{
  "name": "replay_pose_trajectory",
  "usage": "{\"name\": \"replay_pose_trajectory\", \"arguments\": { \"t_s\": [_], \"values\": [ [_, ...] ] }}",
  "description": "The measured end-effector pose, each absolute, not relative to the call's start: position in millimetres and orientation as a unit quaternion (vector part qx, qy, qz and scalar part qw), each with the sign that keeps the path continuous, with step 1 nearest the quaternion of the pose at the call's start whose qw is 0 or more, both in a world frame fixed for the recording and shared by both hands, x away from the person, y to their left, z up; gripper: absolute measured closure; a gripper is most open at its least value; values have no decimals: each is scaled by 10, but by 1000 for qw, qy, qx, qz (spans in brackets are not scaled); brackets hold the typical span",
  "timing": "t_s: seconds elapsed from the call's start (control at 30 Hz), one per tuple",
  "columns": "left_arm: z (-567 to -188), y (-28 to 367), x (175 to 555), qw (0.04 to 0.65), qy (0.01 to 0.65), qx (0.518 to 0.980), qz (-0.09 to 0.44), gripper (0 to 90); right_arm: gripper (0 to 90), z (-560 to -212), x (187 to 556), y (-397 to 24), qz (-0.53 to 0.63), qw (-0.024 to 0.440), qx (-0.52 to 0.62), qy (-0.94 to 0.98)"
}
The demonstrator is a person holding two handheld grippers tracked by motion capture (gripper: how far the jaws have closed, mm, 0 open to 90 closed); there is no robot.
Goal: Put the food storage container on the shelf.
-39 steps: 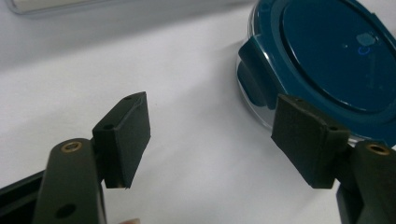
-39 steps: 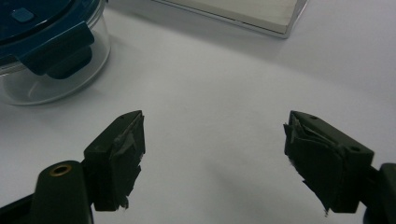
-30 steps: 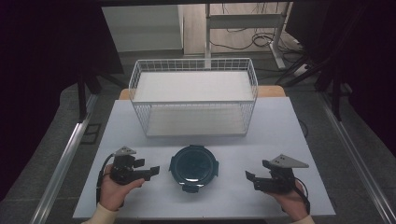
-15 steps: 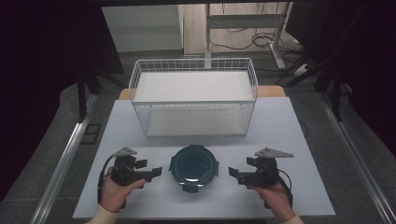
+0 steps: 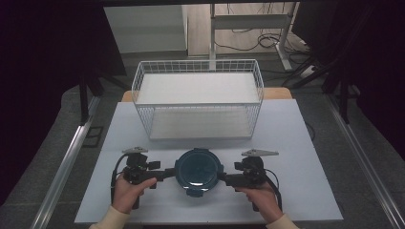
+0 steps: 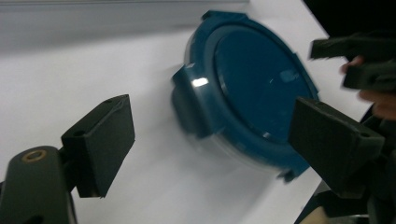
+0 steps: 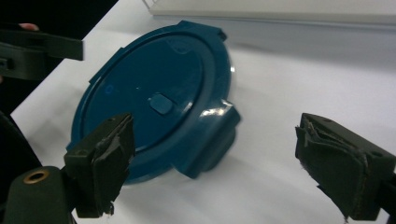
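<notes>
**Flanking the blue container, both grippers spread wide**

Lying flat near the front edge of the white counter (image 5: 296,143), the round blue lidded container (image 5: 198,171) sits midway between the two hands, with the white wire basket (image 5: 198,102) standing farther back, well apart from it.

The left gripper (image 5: 165,174) comes in from the container's left side, its tips right at the rim in the high view. Its jaws have just been opening and stand spread wide. In the left gripper view the container's left latch tab (image 6: 189,105) lies in the gap between the two black pads, and neither pad presses on it: one pad (image 6: 105,140) hangs over bare counter, the other (image 6: 334,140) shows in front of the lid's near edge, and whether it touches the lid cannot be told.

The right gripper (image 5: 228,178) mirrors it at the container's right side. Its jaws, too, have just been opening and are spread wide. In the right gripper view the container's right latch tab (image 7: 210,140) sits between the worn pads; one pad (image 7: 105,163) overlaps the lid's rim in the picture, the other (image 7: 341,163) stands well clear over the counter. Nothing is pinched by either gripper.
</notes>
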State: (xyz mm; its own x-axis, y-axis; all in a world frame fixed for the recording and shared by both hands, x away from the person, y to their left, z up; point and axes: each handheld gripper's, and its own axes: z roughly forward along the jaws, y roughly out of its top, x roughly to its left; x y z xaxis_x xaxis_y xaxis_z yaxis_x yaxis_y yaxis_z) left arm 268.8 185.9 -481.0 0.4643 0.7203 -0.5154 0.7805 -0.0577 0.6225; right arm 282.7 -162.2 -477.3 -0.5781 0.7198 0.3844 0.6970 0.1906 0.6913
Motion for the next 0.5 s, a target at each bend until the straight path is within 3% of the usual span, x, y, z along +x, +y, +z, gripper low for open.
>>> {"name": "replay_pose_trajectory", "arguments": {
  "t_s": [0.5],
  "values": [
    [-4981, 1709, 2878, 452, 520, 721, -80, 152, 111, -4945, 2904, -1414, 439, -41, 496, 748]
  ]
}}
